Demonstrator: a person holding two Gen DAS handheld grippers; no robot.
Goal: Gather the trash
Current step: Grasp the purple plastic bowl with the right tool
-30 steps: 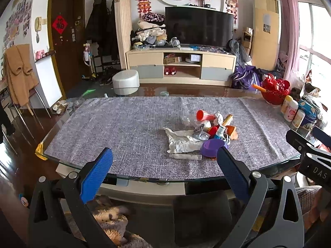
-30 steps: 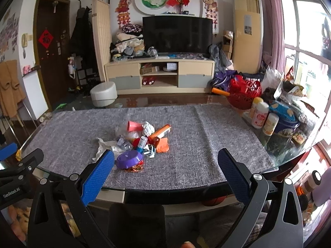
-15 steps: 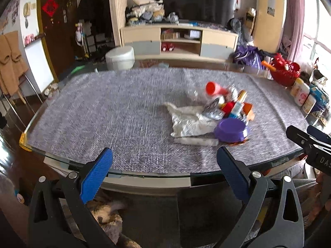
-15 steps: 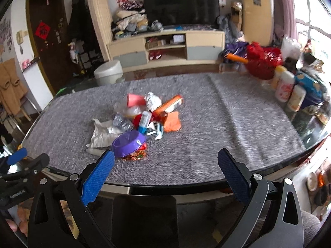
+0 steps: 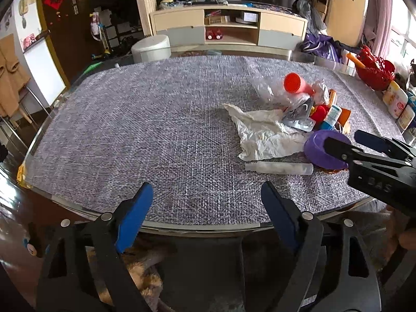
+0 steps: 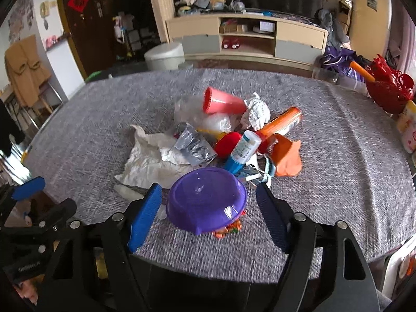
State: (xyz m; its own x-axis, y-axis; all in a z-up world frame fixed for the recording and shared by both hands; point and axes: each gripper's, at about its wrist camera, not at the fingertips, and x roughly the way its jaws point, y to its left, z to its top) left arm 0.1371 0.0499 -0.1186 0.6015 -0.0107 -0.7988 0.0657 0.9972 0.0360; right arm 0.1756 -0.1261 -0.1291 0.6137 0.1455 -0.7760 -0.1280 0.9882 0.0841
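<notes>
The right claw, its ribbed blue pads closing, straddles an upturned glossy purple plastic bowl without touching it. Behind the bowl lie crumpled white paper, creased foil and an orange tube on the woven grey bench. The left claw, also closing, holds nothing, left of the bowl.

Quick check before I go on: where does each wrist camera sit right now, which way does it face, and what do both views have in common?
Left wrist: behind the left gripper, angled down over the near table edge at bare cloth; jaws closing on nothing; right gripper intrudes at right.
Right wrist: behind the right gripper, angled down at the purple bowl; jaws closing either side of it, not touching.
Shared: bowl, white paper, pink cup.
</notes>
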